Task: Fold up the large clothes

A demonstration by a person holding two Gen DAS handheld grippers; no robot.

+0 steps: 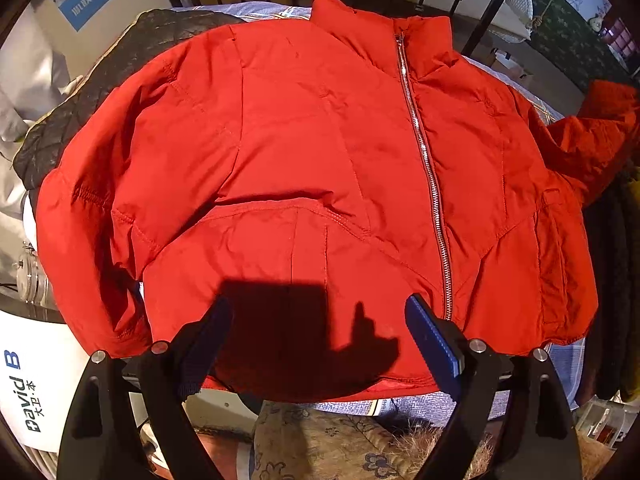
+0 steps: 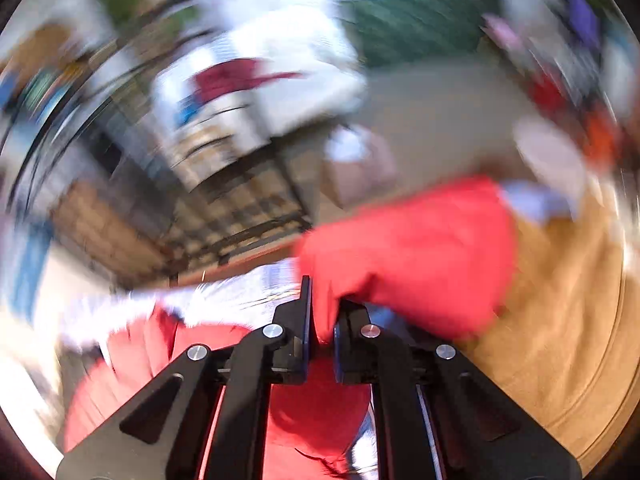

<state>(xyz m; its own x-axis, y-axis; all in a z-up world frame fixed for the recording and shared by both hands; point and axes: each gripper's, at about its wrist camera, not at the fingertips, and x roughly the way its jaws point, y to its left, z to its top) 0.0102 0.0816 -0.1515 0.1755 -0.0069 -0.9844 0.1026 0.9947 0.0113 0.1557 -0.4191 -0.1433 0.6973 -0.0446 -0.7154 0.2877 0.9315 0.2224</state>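
A red padded jacket lies front up on a blue checked cover, its silver zipper closed and its collar at the far side. One sleeve is folded across the near left part. My left gripper hangs open straight above the hem, nothing between its blue pads. The other sleeve is lifted at the far right edge. In the blurred right wrist view my right gripper is shut on that red sleeve, which bunches out past the fingers.
A black quilted garment lies under the jacket's left shoulder. A dark metal bed frame stands behind. A white box with blue lettering is at the lower left and a floral cushion below the cover's near edge. Dark clothes are piled at right.
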